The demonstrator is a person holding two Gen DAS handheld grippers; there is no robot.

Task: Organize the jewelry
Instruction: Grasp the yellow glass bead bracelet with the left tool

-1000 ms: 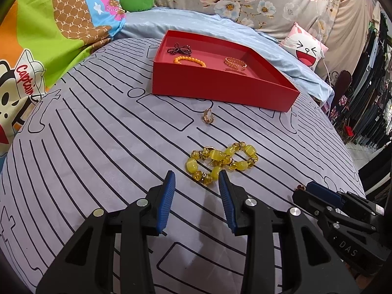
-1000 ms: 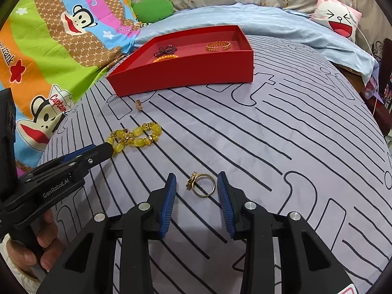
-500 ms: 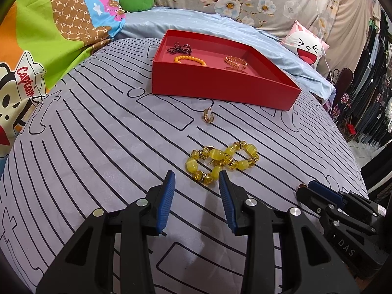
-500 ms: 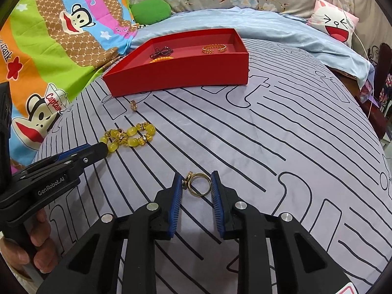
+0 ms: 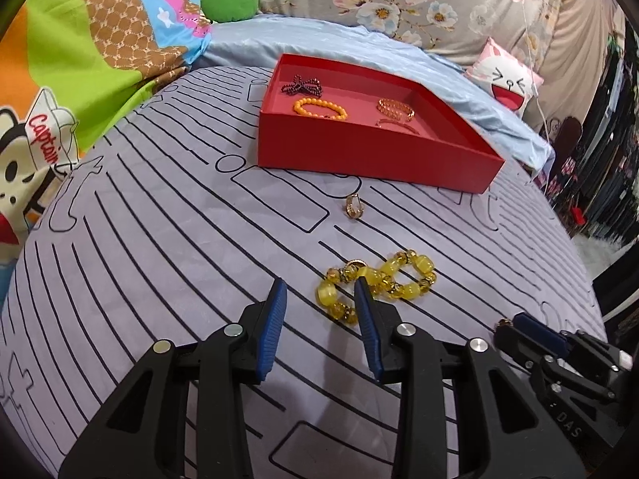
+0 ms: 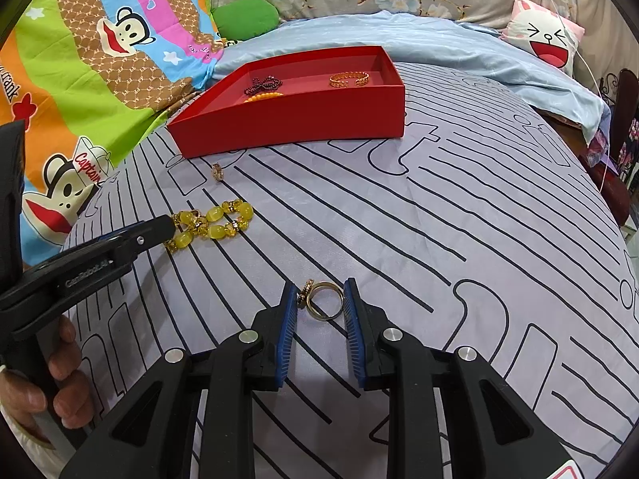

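A red tray (image 5: 371, 159) at the back holds a dark beaded bow (image 5: 301, 86), an orange bead bracelet (image 5: 319, 107) and gold bangles (image 5: 395, 107). A yellow bead bracelet (image 5: 383, 289) lies on the bed; my open left gripper (image 5: 319, 293) has its fingers around the bracelet's near end. A small gold ring (image 5: 354, 206) lies in front of the tray. My right gripper (image 6: 321, 295) is shut on a gold ring (image 6: 325, 301), its pads touching both sides.
The grey striped bedsheet (image 6: 459, 239) covers the rounded bed. A cartoon monkey quilt (image 6: 100, 60) lies to the left, a blue blanket (image 6: 439, 44) and a pink face cushion (image 6: 547, 40) behind. Clothes hang at the far right (image 5: 615, 139).
The right gripper closed from wide open onto the gold ring. The left gripper moved forward so its fingers now straddle the near end of the yellow bracelet.
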